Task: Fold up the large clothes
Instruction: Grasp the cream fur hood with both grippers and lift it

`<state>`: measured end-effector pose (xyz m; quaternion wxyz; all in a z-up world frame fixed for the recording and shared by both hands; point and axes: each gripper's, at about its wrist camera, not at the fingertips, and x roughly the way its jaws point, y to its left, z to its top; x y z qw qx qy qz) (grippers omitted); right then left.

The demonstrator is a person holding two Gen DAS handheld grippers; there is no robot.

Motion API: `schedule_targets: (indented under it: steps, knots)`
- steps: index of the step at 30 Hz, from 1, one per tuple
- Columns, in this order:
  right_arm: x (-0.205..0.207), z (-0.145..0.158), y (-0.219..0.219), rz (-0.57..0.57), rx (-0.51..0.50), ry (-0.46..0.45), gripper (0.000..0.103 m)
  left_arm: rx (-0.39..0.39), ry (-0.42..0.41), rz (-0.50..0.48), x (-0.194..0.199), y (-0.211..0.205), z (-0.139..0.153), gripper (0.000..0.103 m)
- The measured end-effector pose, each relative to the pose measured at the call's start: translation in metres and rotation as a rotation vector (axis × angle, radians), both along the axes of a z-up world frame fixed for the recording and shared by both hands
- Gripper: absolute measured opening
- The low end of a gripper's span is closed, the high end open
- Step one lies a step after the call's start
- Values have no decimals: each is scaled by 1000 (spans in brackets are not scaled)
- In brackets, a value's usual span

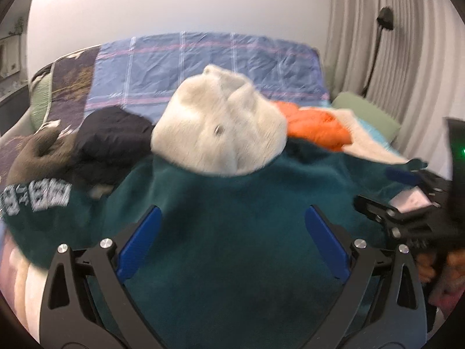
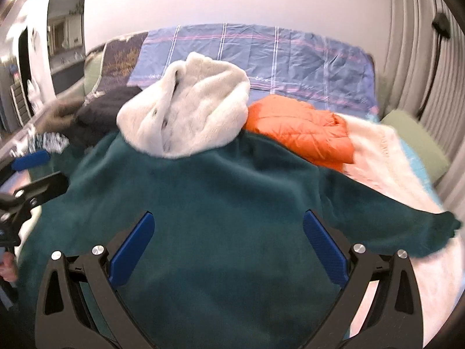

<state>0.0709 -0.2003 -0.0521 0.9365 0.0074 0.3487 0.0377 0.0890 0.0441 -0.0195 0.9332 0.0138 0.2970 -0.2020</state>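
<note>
We saw the sweatshirt [image 2: 221,218] as dark teal, with white block lettering [image 1: 37,197] on one part at the left. The fluffy coat [image 2: 189,110] was cream-white with small dark buttons. The quilted jacket [image 2: 302,128] was bright orange. The bedsheet [image 2: 276,55] was blue-violet, checked with white and pink lines. The blanket [image 2: 386,168] under the clothes was pale pink-white. The garment [image 1: 113,142] left of the coat was black, another one [image 1: 40,151] brown. Pads on the left gripper [image 1: 232,232] and right gripper [image 2: 226,241] were blue, frames black. The curtain [image 1: 386,58] was off-white.

Fur coat [image 2: 186,107] behind sweater [image 2: 218,218], on bed [image 2: 290,58]
</note>
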Motion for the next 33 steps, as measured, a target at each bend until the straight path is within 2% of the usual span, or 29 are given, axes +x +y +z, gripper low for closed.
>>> schedule_targets:
  steps: [2, 4, 6, 7, 9, 11, 13, 16, 24, 26, 29, 31, 33]
  knots:
    - [27, 2, -19, 2, 102, 52, 88, 11, -21, -2, 16, 0, 10, 99]
    - [55, 4, -38, -12, 194, 111, 68, 24, -28, -7, 37, -1, 21, 98]
    - [88, 8, -56, -21, 290, 164, 58, 33, -29, 6, 62, -2, 32, 97]
    - [102, 10, -61, -22, 315, 179, 57, 43, -29, 16, 76, -2, 37, 96]
    - [131, 19, -70, -44, 310, 172, 57, 63, -20, 44, 109, -4, 48, 95]
    - [158, 29, -69, -49, 254, 148, 57, 70, -7, 72, 141, -5, 54, 95]
    - [185, 35, -66, -34, 222, 146, 60, 53, 25, 89, 179, -5, 56, 95]
    - [216, 36, -64, -23, 239, 147, 65, 9, 81, 107, 219, -2, 50, 95]
    - [301, 15, -76, 31, 499, 189, 81, -157, 271, 96, 313, 4, 10, 96]
    - [318, 7, -78, 38, 575, 210, 84, -140, 271, 78, 323, -1, 7, 96]
    - [347, -10, -78, 58, 754, 259, 87, -80, 233, 49, 336, -8, 6, 99]
    - [357, -14, -79, 41, 810, 259, 87, -90, 245, 45, 342, -6, 3, 99]
    - [367, -18, -77, 27, 849, 250, 86, -141, 283, 44, 352, -3, -5, 98]
